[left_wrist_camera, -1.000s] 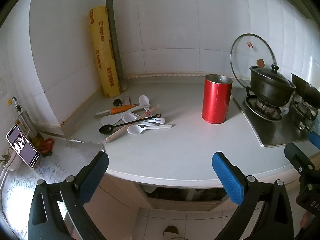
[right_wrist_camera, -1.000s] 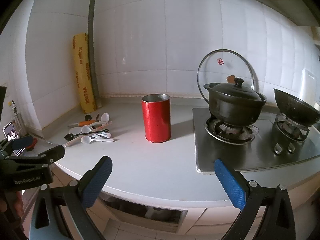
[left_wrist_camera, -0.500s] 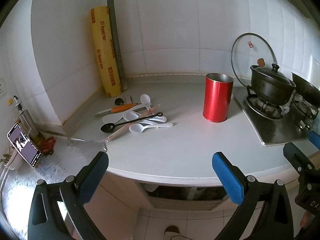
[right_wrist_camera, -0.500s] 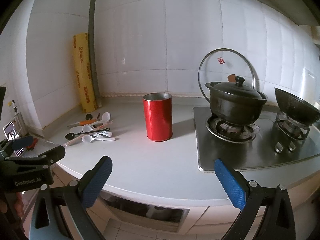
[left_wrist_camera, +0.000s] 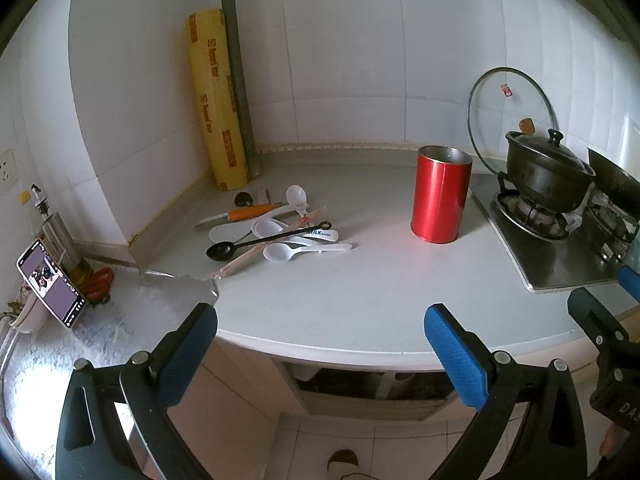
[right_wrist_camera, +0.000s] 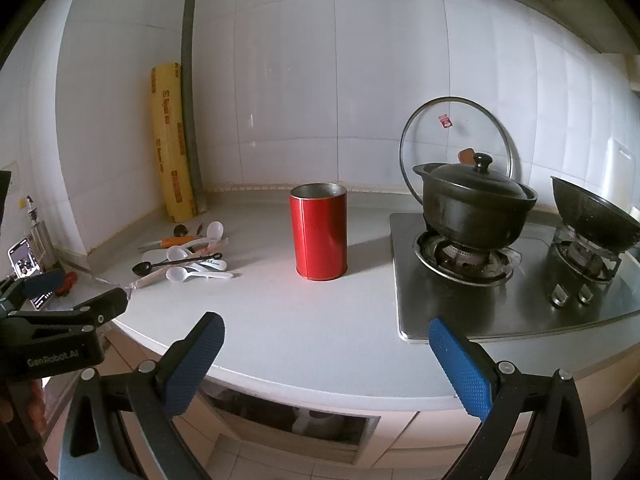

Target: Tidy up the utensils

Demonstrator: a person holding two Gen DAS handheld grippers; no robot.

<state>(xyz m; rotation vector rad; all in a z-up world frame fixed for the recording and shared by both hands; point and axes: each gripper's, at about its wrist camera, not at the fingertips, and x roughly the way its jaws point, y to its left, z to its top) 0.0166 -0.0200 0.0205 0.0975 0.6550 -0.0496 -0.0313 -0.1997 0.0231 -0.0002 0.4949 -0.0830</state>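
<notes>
Not much has changed from a second ago: both cameras have crept a touch closer to the white countertop, and nothing on it has moved. The left gripper and the right gripper both hang just off the front edge with their blue-padded jaws spread wide and nothing between them. The jumble of utensils sits toward the back-left corner: white plastic spoons, a black long-handled measuring spoon, an orange-handled knife and wrapped chopsticks, all overlapping. The shiny red cylindrical tin stands upright mid-counter, open at the top, well apart from the pile and near the steel gas hob. There's plenty of bare counter between the front edge and both pile and tin.
</notes>
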